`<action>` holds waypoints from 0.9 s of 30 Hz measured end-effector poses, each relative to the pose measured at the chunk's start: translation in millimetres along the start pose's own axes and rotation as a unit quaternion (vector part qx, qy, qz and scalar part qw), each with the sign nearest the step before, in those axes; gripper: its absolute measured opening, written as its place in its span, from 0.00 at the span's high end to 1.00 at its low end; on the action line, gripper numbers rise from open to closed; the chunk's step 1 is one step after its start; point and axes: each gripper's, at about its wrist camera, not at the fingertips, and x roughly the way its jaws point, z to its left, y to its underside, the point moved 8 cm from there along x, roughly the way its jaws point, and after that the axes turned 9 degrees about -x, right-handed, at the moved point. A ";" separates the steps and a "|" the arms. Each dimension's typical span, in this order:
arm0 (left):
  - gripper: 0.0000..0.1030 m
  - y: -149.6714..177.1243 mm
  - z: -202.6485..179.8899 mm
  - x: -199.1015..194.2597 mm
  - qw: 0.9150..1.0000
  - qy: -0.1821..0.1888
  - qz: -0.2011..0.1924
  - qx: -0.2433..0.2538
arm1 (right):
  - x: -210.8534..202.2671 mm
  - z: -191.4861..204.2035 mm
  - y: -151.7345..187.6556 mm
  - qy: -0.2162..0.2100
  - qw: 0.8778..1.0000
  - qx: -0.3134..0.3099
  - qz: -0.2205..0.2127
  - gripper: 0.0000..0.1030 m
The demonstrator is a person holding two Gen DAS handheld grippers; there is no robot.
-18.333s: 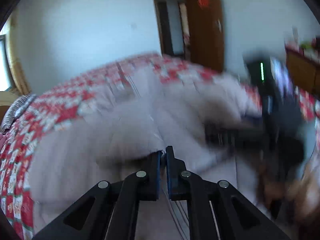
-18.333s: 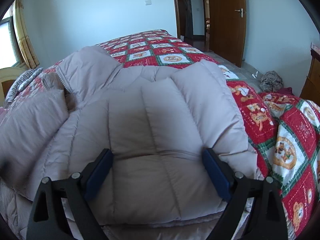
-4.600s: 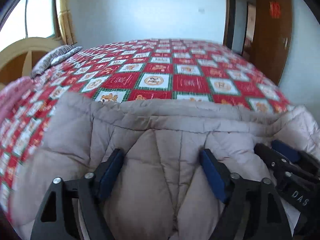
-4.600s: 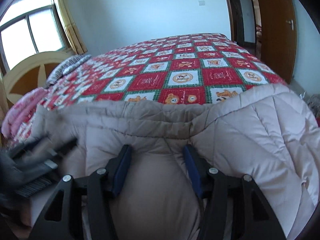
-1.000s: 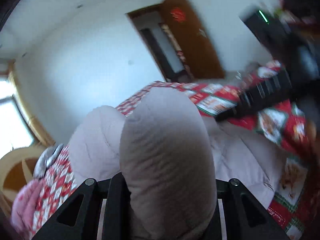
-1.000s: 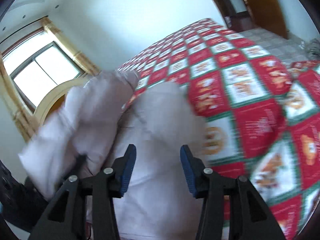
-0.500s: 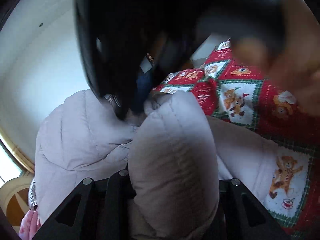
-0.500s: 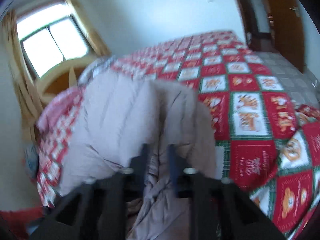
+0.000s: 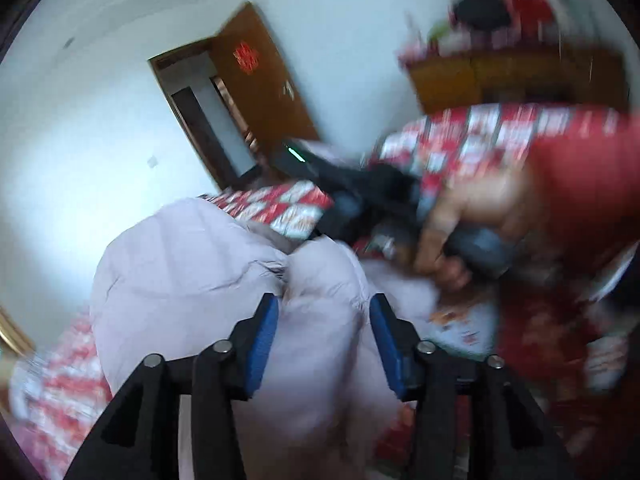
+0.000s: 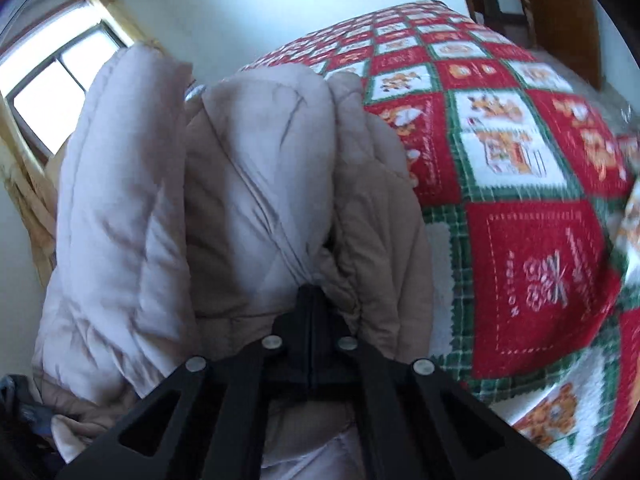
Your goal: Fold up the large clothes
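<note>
The pale beige quilted down coat (image 10: 248,184) is bunched into thick puffy rolls and held up over the red, green and white patchwork bedspread with bear motifs (image 10: 520,208), so the step in hand looks like carrying a gathered section of the garment over for the next fold. The right gripper (image 10: 310,300) has its black fingers pressed together, with a pinch of the coat's fabric caught at their tips where the quilted rolls converge. The left gripper (image 9: 322,336) stands part-way open, its blue-padded fingers (image 9: 262,336) set to either side of a fat roll of the same coat (image 9: 224,280); the padding fills the gap between them, so it seems squeezed rather than loosely cradled (though the blur leaves the firmness of that hold uncertain). In the left wrist view the person's right hand (image 9: 472,220) and its black tool appear smeared just beyond the coat, near the brown wooden door (image 9: 260,84) in the background. The next move probably calls for lowering both grips together onto the bedspread, laying the lifted part flat over the rest without letting the slippery bulk spring open, then releasing one side at a time.
</note>
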 end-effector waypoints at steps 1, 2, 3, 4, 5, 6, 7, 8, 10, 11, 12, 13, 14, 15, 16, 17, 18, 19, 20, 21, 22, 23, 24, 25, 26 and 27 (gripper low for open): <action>0.47 -2.8 12.4 -14.3 1.000 0.009 -0.013 -0.024 | -0.4 -3.1 1.2 -0.011 1.000 0.013 -0.005 1.00; 0.46 -4.6 27.5 -25.1 0.999 0.010 -0.026 -0.046 | -1.0 -5.4 2.8 -0.021 0.999 0.026 -0.009 1.00; 0.38 -7.9 47.1 -31.9 0.997 -0.002 -0.038 -0.066 | -1.5 -5.8 3.4 -0.025 0.999 0.030 -0.010 1.00; 0.31 -11.3 73.4 -32.4 0.995 -0.031 -0.046 -0.087 | -1.4 -5.9 3.9 -0.023 0.999 0.034 0.000 1.00; 0.30 -13.6 101.1 -28.5 0.990 -0.067 -0.047 -0.113 | -1.6 -5.0 3.9 -0.020 0.999 0.032 0.001 1.00; 0.30 -10.7 127.6 -22.6 0.984 -0.097 -0.042 -0.144 | -2.0 -3.7 4.0 -0.017 0.999 0.029 0.000 1.00; 0.30 -7.4 156.8 -11.5 0.975 -0.123 -0.032 -0.184 | -2.4 -2.2 4.3 -0.014 1.000 0.028 0.000 1.00; 0.30 -1.6 192.2 0.3 0.959 -0.139 -0.024 -0.244 | -3.3 0.1 5.8 -0.013 1.000 0.029 0.000 1.00; 0.30 3.1 226.6 22.9 0.942 -0.133 -0.027 -0.308 | -4.9 1.4 8.6 -0.009 0.999 0.032 -0.003 1.00; 0.30 4.3 239.8 38.5 0.937 -0.130 -0.028 -0.322 | -6.3 2.4 10.9 -0.006 0.999 0.033 -0.006 1.00; 0.30 4.7 249.7 47.4 0.936 -0.139 -0.027 -0.324 | -7.6 3.1 12.2 -0.005 0.999 0.031 -0.008 1.00; 0.30 4.9 256.4 62.1 0.934 -0.151 -0.025 -0.324 | -7.5 0.2 12.6 -0.006 0.999 0.030 -0.011 1.00; 0.30 3.8 257.0 79.0 0.932 -0.148 -0.019 -0.331 | -8.0 0.1 14.2 -0.008 0.999 0.031 -0.014 1.00; 0.30 -1.6 257.8 89.0 0.929 -0.137 -0.013 -0.343 | -7.8 -1.1 15.7 -0.012 0.999 0.038 -0.017 1.00; 0.30 -4.0 254.0 97.8 0.928 -0.127 -0.007 -0.351 | -7.7 -2.1 16.5 -0.013 0.999 0.042 -0.017 1.00; 0.30 -14.6 243.3 108.4 0.932 -0.120 -0.003 -0.341 | -8.0 -3.1 18.0 -0.014 0.999 0.047 -0.018 1.00; 0.30 -23.7 236.3 113.7 0.939 -0.122 0.001 -0.321 | -8.0 -4.1 18.7 -0.017 0.998 0.052 -0.018 1.00; 0.31 -33.9 223.8 120.0 0.949 -0.128 0.006 -0.287 | -7.7 -4.9 19.2 -0.021 0.998 0.057 -0.018 1.00; 0.31 -45.2 209.3 128.2 0.961 -0.141 0.015 -0.239 | -7.5 -5.4 19.0 -0.022 0.998 0.059 -0.019 1.00; 0.31 -50.9 199.5 134.6 0.967 -0.150 0.021 -0.204 | -7.7 -5.6 19.2 -0.023 0.998 0.061 -0.018 1.00; 0.31 -55.4 188.1 141.3 0.973 -0.156 0.029 -0.166 | -7.6 -5.8 19.0 -0.023 0.998 0.062 -0.019 1.00; 0.31 -55.2 182.4 145.9 0.976 -0.157 0.035 -0.146 | -7.9 -6.0 19.2 -0.025 0.997 0.064 -0.021 1.00; 0.31 -53.7 177.0 154.2 0.977 -0.162 0.048 -0.126 | -4.1 -9.4 15.8 -0.027 0.997 0.067 -0.022 1.00; 0.31 -50.7 173.4 163.5 0.977 -0.168 0.061 -0.118 | -3.9 -11.0 15.4 -0.030 0.997 0.074 -0.024 1.00; 0.31 -47.2 170.6 168.6 0.976 -0.170 0.066 -0.117 | -4.6 -13.9 15.5 -0.038 0.995 0.088 -0.028 1.00; 0.31 -43.5 166.0 175.9 0.977 -0.171 0.070 -0.111 | -5.4 -16.0 15.7 -0.043 0.994 0.098 -0.030 1.00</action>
